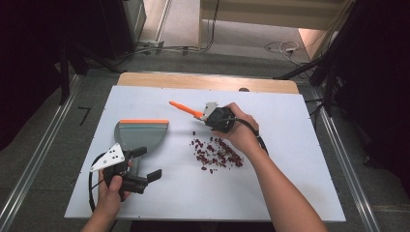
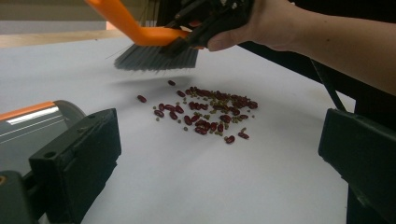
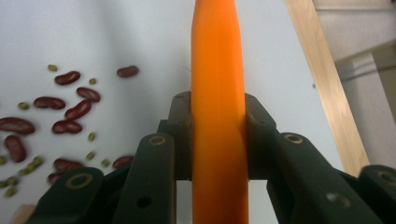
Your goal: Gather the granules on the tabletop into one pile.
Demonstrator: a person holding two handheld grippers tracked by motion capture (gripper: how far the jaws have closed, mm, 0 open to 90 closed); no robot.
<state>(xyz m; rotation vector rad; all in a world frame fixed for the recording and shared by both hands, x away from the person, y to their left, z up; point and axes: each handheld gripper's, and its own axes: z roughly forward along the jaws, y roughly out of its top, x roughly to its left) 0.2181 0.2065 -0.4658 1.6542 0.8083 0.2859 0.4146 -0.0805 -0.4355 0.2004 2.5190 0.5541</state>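
My right gripper (image 1: 209, 117) is clenched on the orange plastic handle of a small brush (image 3: 217, 116), which runs straight up the middle of the right gripper view with the jaws pressed flat on both its sides; in the left gripper view the brush's grey bristles (image 2: 156, 57) hang at upper centre, just above the white sheet (image 1: 290, 159) and just behind the scattered red kidney beans and small green beans (image 2: 205, 112). My left gripper (image 1: 145, 165) rests at lower left of the high view, jaws released and wide apart, holding nothing; the grey plastic dustpan with an orange rim (image 1: 141, 134) lies just beside it, left of the pile. To sweep well, I judge I should lower the bristles behind the far edge of the beans, keep the handle tilted, and drag in short strokes towards the dustpan; I should first steady that pan with my left gripper so it does not slide; round beans may roll off sideways.
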